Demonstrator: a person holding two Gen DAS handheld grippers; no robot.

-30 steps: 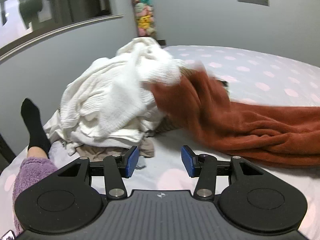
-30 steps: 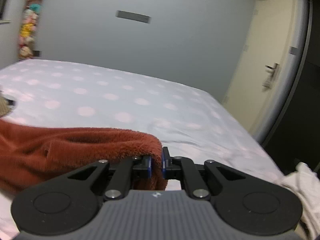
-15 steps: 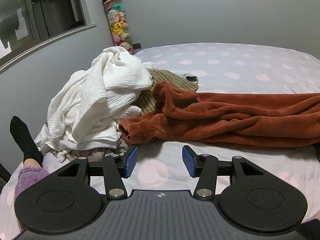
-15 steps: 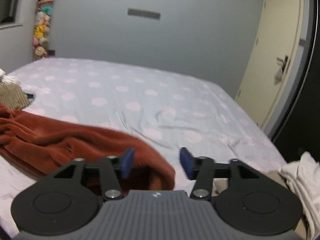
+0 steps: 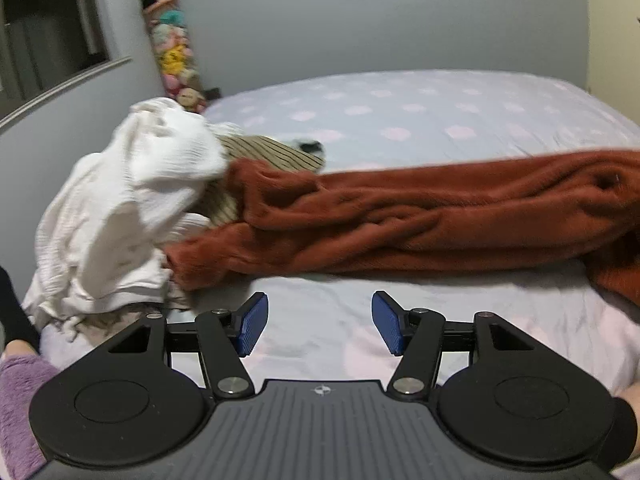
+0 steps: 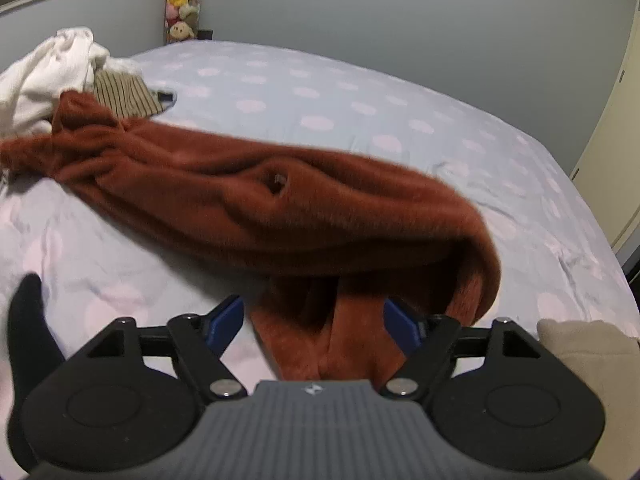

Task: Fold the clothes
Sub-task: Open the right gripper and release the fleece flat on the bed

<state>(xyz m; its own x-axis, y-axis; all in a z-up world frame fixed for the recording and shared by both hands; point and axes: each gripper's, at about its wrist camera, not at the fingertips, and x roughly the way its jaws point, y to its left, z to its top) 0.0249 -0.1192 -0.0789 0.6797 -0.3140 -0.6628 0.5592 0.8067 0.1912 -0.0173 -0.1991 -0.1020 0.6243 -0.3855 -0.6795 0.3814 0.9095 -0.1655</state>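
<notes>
1. The rust fleece garment (image 6: 304, 208) lies stretched in a long rumpled band across the bed (image 6: 360, 92), unfolded, one end touching the laundry pile.
2. The right gripper (image 6: 314, 322) stands wide open, with the garment's near end bunched between its jaws, likely lined up to pinch it.
3. The left gripper (image 5: 318, 330) is open and empty over bare sheet, short of the garment.
4. White clothes (image 5: 120, 200) and a striped piece (image 5: 264, 152) wait heaped at the left.
</notes>
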